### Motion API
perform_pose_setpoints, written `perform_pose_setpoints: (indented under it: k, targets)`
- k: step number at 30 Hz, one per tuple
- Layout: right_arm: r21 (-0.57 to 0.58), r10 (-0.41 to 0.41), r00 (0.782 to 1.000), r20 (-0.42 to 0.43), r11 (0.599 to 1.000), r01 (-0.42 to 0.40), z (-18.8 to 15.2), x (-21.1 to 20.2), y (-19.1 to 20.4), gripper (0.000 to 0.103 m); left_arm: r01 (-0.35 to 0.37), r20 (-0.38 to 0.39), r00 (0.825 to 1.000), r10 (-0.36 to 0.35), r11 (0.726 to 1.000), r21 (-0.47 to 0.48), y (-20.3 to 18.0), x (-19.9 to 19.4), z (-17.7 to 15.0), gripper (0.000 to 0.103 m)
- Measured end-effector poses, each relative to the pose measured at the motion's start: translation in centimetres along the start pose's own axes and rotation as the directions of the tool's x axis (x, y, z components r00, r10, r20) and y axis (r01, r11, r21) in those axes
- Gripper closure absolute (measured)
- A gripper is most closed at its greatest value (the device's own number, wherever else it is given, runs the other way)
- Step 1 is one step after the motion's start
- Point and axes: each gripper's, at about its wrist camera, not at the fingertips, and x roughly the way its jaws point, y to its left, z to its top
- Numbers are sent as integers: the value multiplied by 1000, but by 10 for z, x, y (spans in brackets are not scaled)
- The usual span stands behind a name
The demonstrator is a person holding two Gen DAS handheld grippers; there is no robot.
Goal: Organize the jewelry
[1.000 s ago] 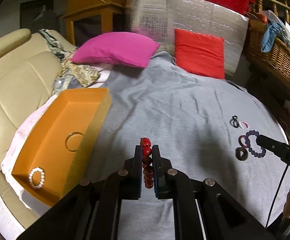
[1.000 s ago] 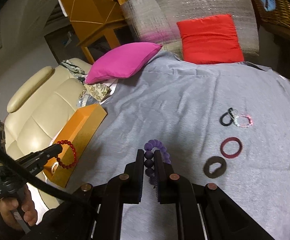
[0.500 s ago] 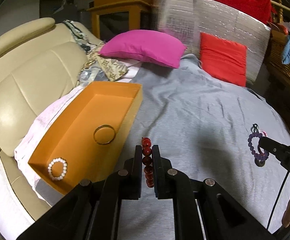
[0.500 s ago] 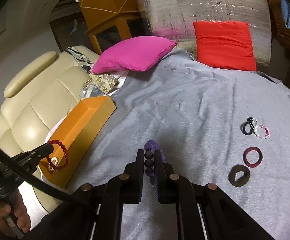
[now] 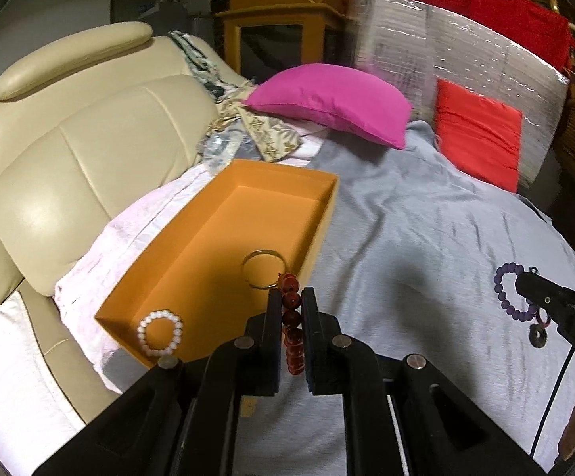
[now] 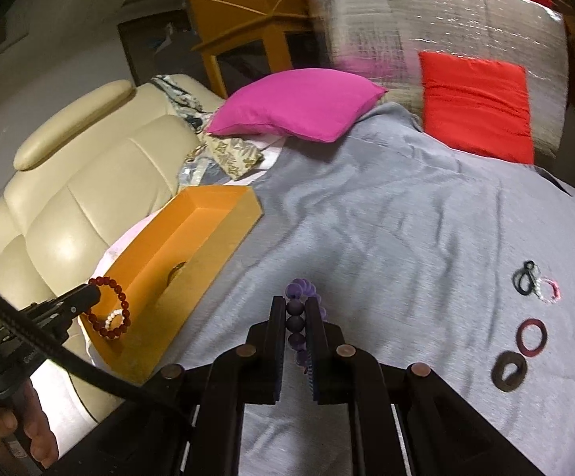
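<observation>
Left gripper (image 5: 290,309) is clamped on the red bracelet (image 5: 290,317), frame centre of the left view, right at the near-right edge of the orange box (image 5: 192,281). Right gripper (image 6: 296,317) is clamped on the purple bracelet (image 6: 301,305), over the grey sheet (image 6: 386,230) at centre frame, well short of the box.

In the box: gold ring (image 5: 263,267), white bracelet (image 5: 160,333). On the sheet, right side of the right view: black loop (image 6: 525,277), pink bracelet (image 6: 550,290), red ring (image 6: 531,336), dark ring (image 6: 508,371).

Risks:
- Red hangs over the box wall, not clearly inside. Early release likely drops it on the wall or the sheet.
- Box sits on soft bedding; a bump from either gripper could tip it.
- Both grippers head for one box, so they could collide.
</observation>
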Motion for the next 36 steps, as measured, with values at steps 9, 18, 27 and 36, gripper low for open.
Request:
perform_pose_setpoints:
  k: [9,18,27,36]
  targets:
    - [-58,61,998,-26,996,-62,13,29,47,93,-54,2,999,54,998,-45,41,4,4,94]
    - [-118,135,990,-48,983,-140,35,60,97,93,-102,-11,995,102,992,-76,73,18,8,94]
    - [-158,179,978,-103,968,-194,66,115,139,93,-145,-44,989,141,984,-107,94,51,17,94]
    - [-175,156,970,-184,966,-189,77,183,150,93,-154,-99,985,142,980,-126,100,91,24,94]
